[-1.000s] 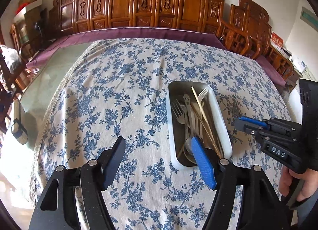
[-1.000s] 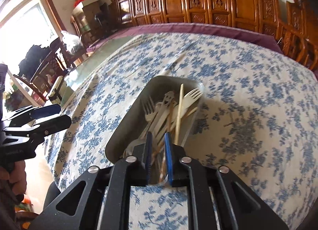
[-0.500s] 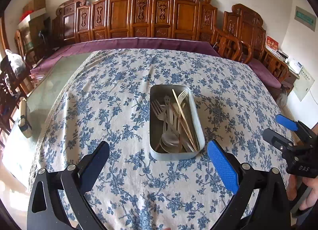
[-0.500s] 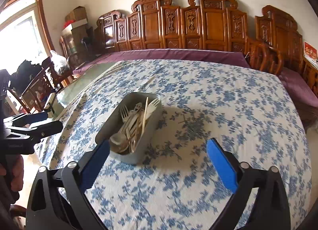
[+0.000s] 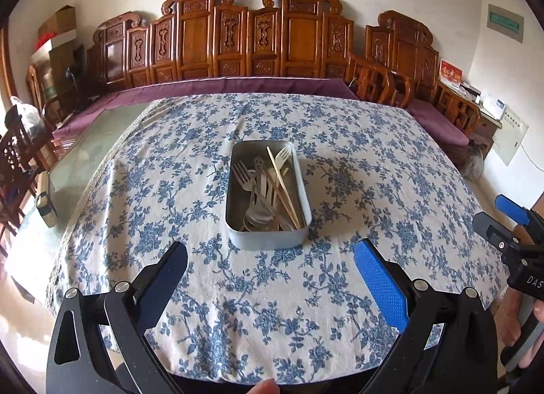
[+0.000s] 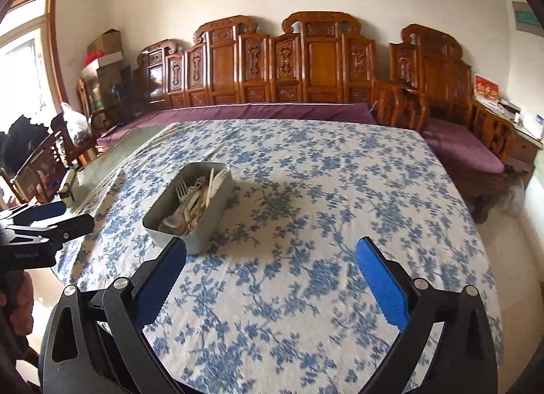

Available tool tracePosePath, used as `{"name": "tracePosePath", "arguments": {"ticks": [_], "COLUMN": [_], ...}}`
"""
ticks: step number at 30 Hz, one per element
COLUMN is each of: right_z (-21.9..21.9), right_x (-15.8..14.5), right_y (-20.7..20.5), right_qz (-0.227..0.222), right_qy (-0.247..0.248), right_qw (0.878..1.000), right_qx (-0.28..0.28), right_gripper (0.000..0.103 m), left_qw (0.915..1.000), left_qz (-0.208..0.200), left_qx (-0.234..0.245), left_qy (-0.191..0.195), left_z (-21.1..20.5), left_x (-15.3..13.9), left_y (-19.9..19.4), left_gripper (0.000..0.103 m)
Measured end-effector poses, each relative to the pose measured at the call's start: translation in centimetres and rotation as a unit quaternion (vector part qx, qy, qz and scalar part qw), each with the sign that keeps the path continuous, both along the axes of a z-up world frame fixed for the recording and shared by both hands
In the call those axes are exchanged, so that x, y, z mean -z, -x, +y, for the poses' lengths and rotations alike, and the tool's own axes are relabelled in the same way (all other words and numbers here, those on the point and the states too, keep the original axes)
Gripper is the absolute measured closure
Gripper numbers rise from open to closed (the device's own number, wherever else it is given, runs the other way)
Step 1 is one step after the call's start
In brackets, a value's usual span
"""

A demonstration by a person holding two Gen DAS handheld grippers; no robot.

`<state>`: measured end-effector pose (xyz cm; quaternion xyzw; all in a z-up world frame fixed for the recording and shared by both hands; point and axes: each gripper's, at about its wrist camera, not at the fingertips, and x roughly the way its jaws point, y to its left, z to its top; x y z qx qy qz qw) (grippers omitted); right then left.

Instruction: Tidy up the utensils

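A grey metal tin point(image 5: 268, 236) stands mid-table on the blue-flowered cloth; it also shows in the right wrist view point(image 6: 204, 220). Inside lie forks point(image 5: 243, 171), spoons point(image 5: 258, 215) and wooden chopsticks point(image 5: 284, 188), heaped together. My left gripper point(image 5: 270, 258) is open and empty, held back near the table's front edge, the tin just beyond its fingers. My right gripper point(image 6: 270, 256) is open and empty, to the right of the tin and back from it. Each gripper shows at the edge of the other's view.
The flowered cloth point(image 5: 357, 163) covers most of the table; bare glass top point(image 5: 91, 142) shows at the left with a small dark object point(image 5: 46, 198) on it. Carved wooden benches with purple cushions point(image 5: 258, 84) line the far wall. Chairs stand at the left.
Both grippers have pulled back from the tin toward the front edge. The right gripper, shut a second ago with its tips over the tin, has opened wide and is empty.
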<state>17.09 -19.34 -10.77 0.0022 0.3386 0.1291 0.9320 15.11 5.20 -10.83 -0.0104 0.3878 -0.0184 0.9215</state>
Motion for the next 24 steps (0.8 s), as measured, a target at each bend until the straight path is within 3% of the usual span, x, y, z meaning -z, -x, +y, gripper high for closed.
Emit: {"name": "tracePosePath", "arguments": {"ticks": [24], "right_z": [-2.0], "right_x": [-6.6], "right_y": [5.0], "right_qz": [-0.07], "right_qy": [-0.008], "right_qw": [0.997], "right_qx": [0.022], "right_gripper": [0.003], "left_qw": [0.9964], "left_qz": [-0.084], "left_qx": [0.012], "left_qy": [-0.007], "left_z": [-3.8], "left_x": [-8.5], "left_y": [5.0], "left_gripper": [0.008]}}
